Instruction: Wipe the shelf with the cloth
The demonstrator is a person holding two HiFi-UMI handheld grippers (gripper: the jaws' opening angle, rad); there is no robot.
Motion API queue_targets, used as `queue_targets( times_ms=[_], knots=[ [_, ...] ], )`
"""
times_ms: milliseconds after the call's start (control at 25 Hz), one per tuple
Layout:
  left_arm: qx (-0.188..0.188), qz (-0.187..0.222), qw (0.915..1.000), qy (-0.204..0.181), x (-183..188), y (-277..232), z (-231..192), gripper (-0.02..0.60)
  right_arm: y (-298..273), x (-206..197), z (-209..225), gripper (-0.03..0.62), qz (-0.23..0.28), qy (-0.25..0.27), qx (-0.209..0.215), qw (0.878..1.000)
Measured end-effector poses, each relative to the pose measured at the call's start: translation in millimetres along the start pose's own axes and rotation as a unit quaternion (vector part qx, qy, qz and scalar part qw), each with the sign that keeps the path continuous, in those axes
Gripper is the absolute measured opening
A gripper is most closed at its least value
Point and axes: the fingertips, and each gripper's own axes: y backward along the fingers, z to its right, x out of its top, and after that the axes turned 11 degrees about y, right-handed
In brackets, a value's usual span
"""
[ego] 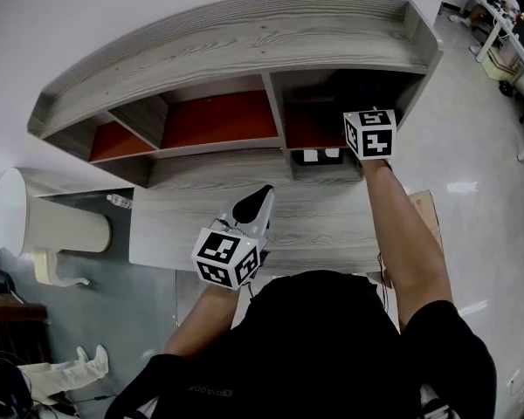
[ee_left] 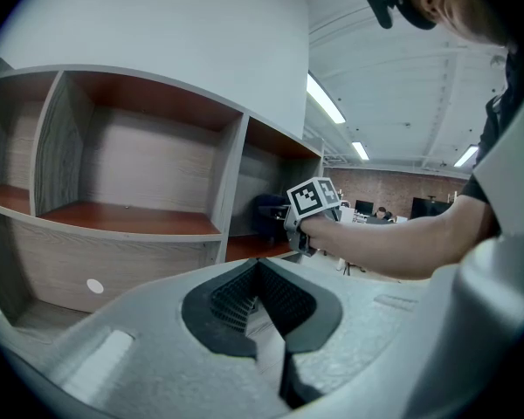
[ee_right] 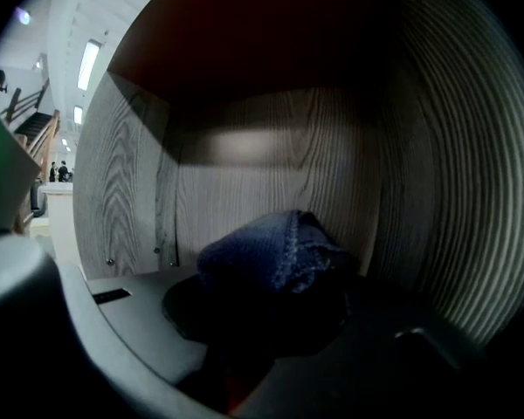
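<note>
The grey wood shelf [ego: 236, 37] has several compartments with red-brown floors. My right gripper's marker cube [ego: 369, 133] sits at the mouth of the right-hand compartment [ego: 319, 125], with the jaws hidden inside. In the right gripper view, the right gripper [ee_right: 271, 302] is shut on a bunched dark blue cloth [ee_right: 271, 256] near the compartment's back wall. The left gripper view shows that cloth [ee_left: 266, 212] as a dark lump beyond the cube [ee_left: 314, 199]. My left gripper [ego: 262, 195] hovers over the desk top [ego: 332, 221], shut and holding nothing [ee_left: 258, 271].
A white cylindrical bin [ego: 44, 225] lies at the left of the desk. Two small white items [ego: 320, 155] sit under the right compartment. The middle compartment [ee_left: 140, 221] holds nothing. Office desks [ego: 506, 24] stand far to the right.
</note>
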Motion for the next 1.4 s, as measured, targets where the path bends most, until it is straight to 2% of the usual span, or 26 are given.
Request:
queue_targets(
  times_ms=[240, 640, 960, 1400],
  knots=[
    [-0.005, 0.000, 1.0000, -0.003, 1.6, -1.4, 4.2, 0.009, 14.5, 37.7, -34.4, 0.104, 0.040, -0.008, 0.052, 0.998],
    [-0.002, 0.003, 1.0000, -0.003, 2.5, 1.3, 5.2, 0.009, 31.4, 121.2, -81.2, 0.106, 0.093, 0.025, 0.104, 0.990],
    [0.006, 0.006, 1.0000, 0.001, 0.3, 5.6, 1.8, 0.008, 30.2, 150.7, -95.9, 0.104, 0.101, 0.054, 0.104, 0.988],
    [0.009, 0.008, 0.9999, 0.007, -3.5, 8.2, -0.1, 0.009, 35.3, 168.5, -94.3, 0.104, 0.104, 0.080, 0.078, 0.988]
  ],
)
